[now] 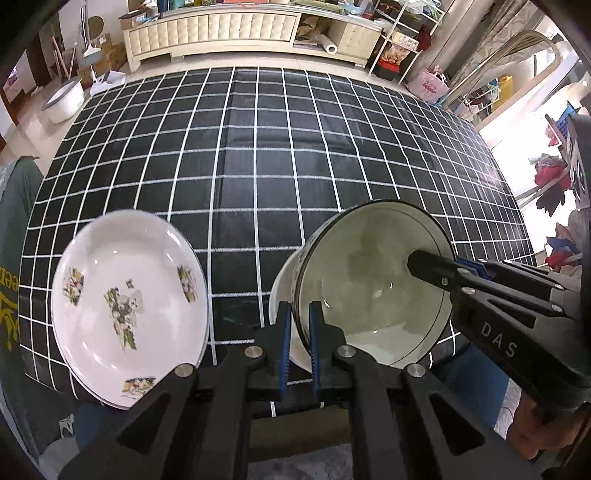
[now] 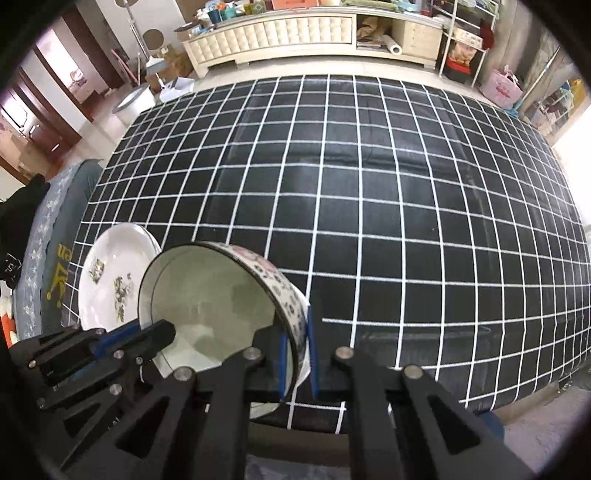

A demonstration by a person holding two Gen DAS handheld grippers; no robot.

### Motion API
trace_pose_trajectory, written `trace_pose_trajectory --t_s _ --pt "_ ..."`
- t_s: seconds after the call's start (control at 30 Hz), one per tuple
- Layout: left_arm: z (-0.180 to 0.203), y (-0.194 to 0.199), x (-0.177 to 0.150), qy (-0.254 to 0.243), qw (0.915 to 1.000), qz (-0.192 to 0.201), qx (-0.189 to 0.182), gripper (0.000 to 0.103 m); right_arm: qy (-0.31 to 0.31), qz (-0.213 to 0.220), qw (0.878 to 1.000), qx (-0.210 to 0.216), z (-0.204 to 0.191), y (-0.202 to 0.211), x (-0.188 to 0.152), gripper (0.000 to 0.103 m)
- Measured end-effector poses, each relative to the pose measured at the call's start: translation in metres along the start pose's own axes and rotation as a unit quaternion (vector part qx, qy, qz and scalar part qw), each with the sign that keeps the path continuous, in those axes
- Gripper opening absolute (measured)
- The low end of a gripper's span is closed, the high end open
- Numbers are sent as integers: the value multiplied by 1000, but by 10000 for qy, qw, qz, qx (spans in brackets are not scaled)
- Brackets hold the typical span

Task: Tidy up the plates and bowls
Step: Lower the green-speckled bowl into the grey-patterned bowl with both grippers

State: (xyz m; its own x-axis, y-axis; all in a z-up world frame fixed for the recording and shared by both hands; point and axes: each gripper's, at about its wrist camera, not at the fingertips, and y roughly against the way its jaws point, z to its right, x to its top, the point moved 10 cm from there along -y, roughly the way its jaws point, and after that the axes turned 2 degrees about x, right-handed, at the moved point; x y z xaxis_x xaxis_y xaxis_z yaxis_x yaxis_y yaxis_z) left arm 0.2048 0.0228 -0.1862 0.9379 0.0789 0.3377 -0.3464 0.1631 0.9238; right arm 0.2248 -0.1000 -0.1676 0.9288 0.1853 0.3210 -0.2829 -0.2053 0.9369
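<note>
The left claw (image 1: 298, 339) is matte black, angular, with triangular cut-outs and round silver screws; its fingers (image 1: 283, 347) carry ribbed blue pads; the right claw (image 2: 296, 354) matches, its side marked "DAS" in pale letters.

Desk cover: black cloth (image 1: 258, 155) with a white grid.
12 o'clock: long cream tufted cabinet (image 1: 221, 26) against the far side.
1 o'clock: white wire shelving (image 1: 402, 40), cluttered.
10 o'clock: white basin (image 1: 66, 98) on pale floor.
3 o'clock: bright daylight.
</note>
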Motion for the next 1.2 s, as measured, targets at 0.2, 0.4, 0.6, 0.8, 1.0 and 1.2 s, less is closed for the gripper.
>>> trace_pose_trajectory --t_s 0.2,0.4,0.6,0.8,1.0,1.2 --pt "2 -5 -7 -2 10000 -58 5 8 -27 -136 9999 3 0 -6 -7 13" --pt "0 -15 -10 45 9999 -119 25 8 -35 -304 9995 33 -4 -14 -11 13" --pt "-3 -17 -11 73 9999 -145 -16 8 2 -383 9993 5 -5 -16 -12 13" --pt "1 -15 -9 2 9999 -99 -95 12 113 -515 9986 38 -3 -17 -15 13" --pt "-3 -5 -7 -18 9998 1 -175 20 132 -291 9994 132 -1 -3 -12 30" --pt "-15 3 2 44 9997 206 -154 36 36 -27 9999 133 5 1 -4 72"
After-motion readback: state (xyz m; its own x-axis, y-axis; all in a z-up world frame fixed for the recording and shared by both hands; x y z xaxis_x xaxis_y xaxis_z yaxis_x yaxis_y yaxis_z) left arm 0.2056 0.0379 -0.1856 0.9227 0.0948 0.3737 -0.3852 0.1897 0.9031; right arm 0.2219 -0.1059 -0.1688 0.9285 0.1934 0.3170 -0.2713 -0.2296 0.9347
